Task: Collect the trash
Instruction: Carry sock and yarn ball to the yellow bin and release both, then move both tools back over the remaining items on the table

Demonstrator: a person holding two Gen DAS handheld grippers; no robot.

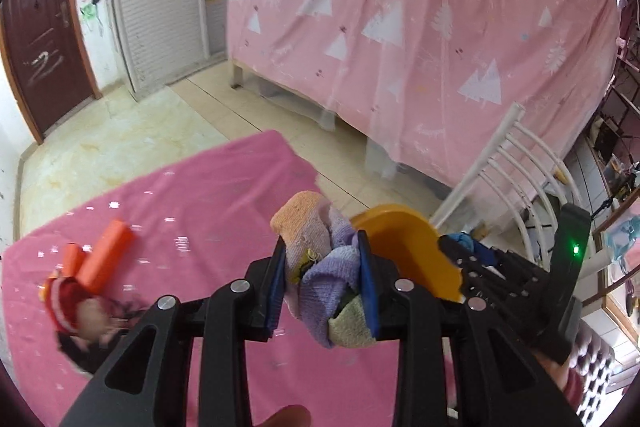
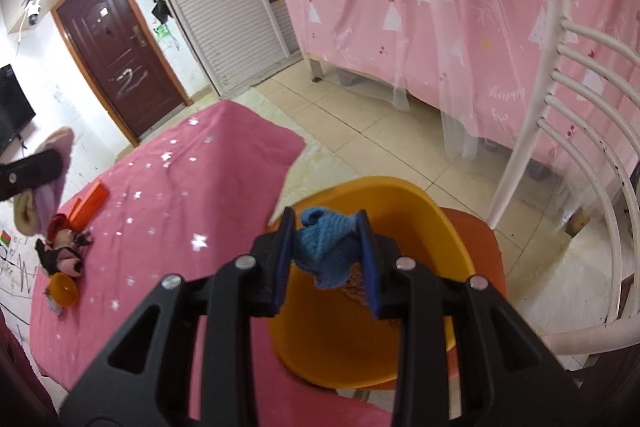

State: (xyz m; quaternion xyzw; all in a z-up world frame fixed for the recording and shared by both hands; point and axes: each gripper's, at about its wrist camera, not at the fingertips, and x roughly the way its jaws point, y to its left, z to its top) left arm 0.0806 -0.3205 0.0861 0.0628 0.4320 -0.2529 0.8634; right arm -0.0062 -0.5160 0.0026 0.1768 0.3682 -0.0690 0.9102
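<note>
My left gripper (image 1: 322, 277) is shut on a bundled pastel sock (image 1: 320, 267), purple, orange and green, held above the pink cloth (image 1: 192, 227). My right gripper (image 2: 326, 259) is shut on a blue knitted sock (image 2: 324, 247), directly over the orange bin (image 2: 332, 347). In the left wrist view the orange bin (image 1: 404, 247) shows just right of the held sock, and the right gripper (image 1: 468, 251) with its blue sock sits beside it. In the right wrist view the left gripper (image 2: 28, 175) and its sock appear at the far left edge.
Orange blocks (image 1: 104, 255) and a heap of red and dark cloth items (image 1: 76, 307) lie on the pink cloth, with a small orange cup (image 2: 64, 289) nearby. A white slatted chair (image 2: 580, 147) stands right of the bin. Behind hangs a pink sheet (image 2: 440, 7).
</note>
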